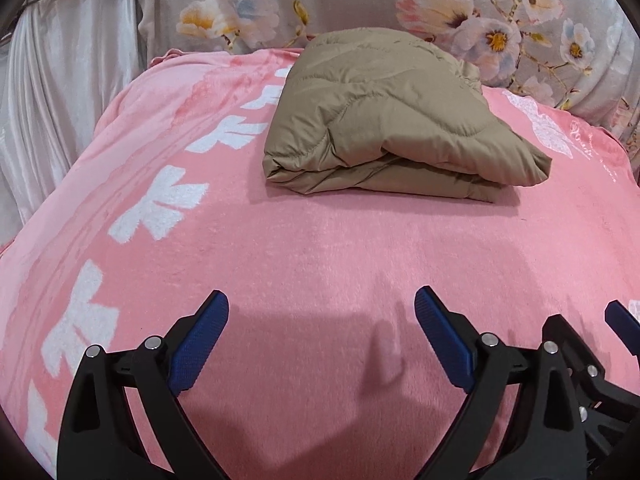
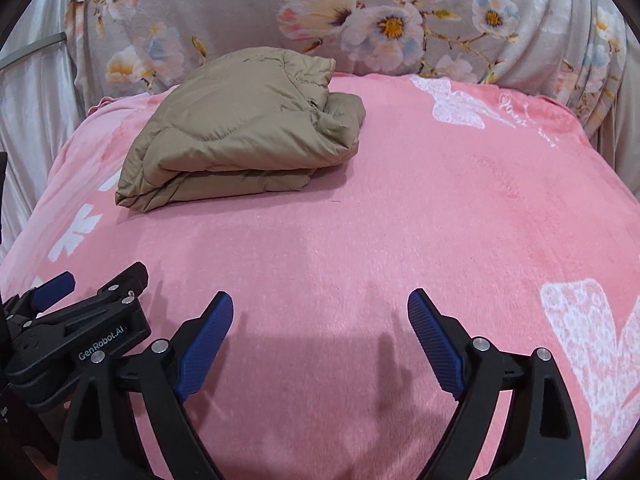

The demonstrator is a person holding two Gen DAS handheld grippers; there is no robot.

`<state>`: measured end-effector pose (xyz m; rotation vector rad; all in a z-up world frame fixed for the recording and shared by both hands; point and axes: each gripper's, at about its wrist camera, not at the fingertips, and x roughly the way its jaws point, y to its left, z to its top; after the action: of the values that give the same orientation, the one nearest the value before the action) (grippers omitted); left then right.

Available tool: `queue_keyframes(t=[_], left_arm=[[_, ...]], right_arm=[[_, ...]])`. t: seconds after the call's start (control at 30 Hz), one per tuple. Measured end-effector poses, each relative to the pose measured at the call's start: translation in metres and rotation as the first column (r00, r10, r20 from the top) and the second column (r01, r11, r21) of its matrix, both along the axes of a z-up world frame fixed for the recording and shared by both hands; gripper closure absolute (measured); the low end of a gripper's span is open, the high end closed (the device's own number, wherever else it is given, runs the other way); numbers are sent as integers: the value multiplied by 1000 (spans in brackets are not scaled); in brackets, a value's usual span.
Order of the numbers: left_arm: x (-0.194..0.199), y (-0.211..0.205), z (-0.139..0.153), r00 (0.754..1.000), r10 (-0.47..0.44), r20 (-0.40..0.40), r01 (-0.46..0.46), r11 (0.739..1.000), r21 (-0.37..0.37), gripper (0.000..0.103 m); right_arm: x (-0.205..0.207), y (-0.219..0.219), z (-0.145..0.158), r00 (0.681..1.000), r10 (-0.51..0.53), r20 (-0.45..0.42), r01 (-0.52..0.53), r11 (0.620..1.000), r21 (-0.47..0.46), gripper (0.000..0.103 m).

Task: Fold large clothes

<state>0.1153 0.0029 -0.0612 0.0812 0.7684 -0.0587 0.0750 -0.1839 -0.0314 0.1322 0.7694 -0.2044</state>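
Note:
A tan quilted jacket (image 1: 384, 120) lies folded into a thick bundle on the pink blanket (image 1: 304, 248), toward the far side. It also shows in the right wrist view (image 2: 240, 128), at the far left. My left gripper (image 1: 322, 308) is open and empty, hovering over the near part of the blanket, well short of the jacket. My right gripper (image 2: 320, 308) is open and empty too, beside the left one, which shows at the lower left of its view (image 2: 80, 328).
The pink blanket has white flower prints (image 1: 160, 204) along its left side and a white pattern (image 2: 592, 340) at the right. A grey floral cloth (image 2: 360, 20) stands behind it. A pale curtain (image 1: 60, 92) hangs at the left.

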Motion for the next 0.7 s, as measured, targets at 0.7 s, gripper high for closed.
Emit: queue_keyframes(t=[0.7], left_arm=[[-16, -2, -5, 1000, 9, 19, -10, 999, 49, 11]], right_arm=[[-14, -5, -14, 998, -49, -46, 52, 997, 63, 15]])
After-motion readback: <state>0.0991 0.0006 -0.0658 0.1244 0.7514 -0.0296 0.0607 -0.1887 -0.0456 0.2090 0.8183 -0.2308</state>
